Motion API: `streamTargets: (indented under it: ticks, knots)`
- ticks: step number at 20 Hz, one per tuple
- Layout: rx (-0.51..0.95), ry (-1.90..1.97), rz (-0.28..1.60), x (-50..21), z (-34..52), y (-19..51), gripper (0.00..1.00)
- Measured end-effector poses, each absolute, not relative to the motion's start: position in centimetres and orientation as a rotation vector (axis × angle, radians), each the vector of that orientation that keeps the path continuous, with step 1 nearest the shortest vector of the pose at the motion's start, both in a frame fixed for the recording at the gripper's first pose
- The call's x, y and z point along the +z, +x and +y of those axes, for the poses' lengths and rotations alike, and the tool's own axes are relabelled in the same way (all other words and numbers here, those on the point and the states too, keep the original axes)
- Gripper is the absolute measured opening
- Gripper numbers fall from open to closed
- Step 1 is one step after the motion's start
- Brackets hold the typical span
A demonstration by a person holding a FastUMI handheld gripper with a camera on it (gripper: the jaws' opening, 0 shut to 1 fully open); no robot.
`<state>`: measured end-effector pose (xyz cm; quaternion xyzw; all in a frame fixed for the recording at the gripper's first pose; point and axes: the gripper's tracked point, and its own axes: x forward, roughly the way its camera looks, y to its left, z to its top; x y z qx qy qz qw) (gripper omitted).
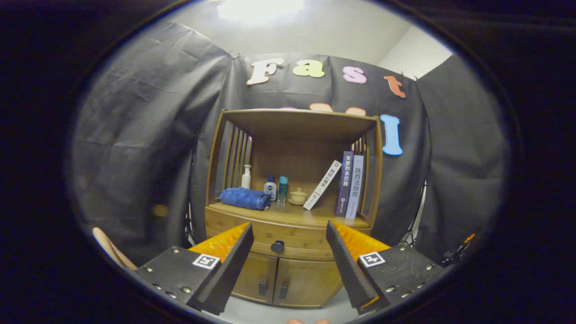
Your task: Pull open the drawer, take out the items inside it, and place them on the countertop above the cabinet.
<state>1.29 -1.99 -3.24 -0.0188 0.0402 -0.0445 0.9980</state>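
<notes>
My gripper (289,227) hangs in front of a small wooden cabinet (288,279), my two fingers spread wide with nothing between them but air. Framed in the gap between them, beyond the tips, is the closed wooden drawer (297,240) with its round black knob (277,246); I am not touching it. Below the drawer sit two shut wooden doors (283,281) with small dark handles. Above it is the wooden countertop (288,215), roofed by a slatted shelf frame. On the countertop, from one side to the other: a rolled dark blue towel (245,198), a white pump bottle (246,177) behind it, a short white bottle with a dark blue round label (270,187), a clear blue slim bottle (282,189), a small cream lidded ceramic cup on a saucer (298,196), a white book leaning at a slant (322,185), and two upright books, one dark blue (345,183) and one pale blue (355,186). The spines carry Chinese characters, too small for me to read surely. Each finger block wears a square black-and-white marker tag (205,261)
</notes>
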Motion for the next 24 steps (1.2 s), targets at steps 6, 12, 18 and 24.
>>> streamTargets:
  ticks: [6,12,18,24]
  knots:
    - [-0.093,-0.010,0.125,-9.3,0.0,7.9,0.96]
    - [-0.107,-0.036,0.251,-17.4,-0.1,15.0,0.82]
    - [-0.137,-0.066,0.359,-22.6,-1.0,19.3,0.61]
    - [-0.161,-0.051,0.361,-23.6,-1.1,20.7,0.49]
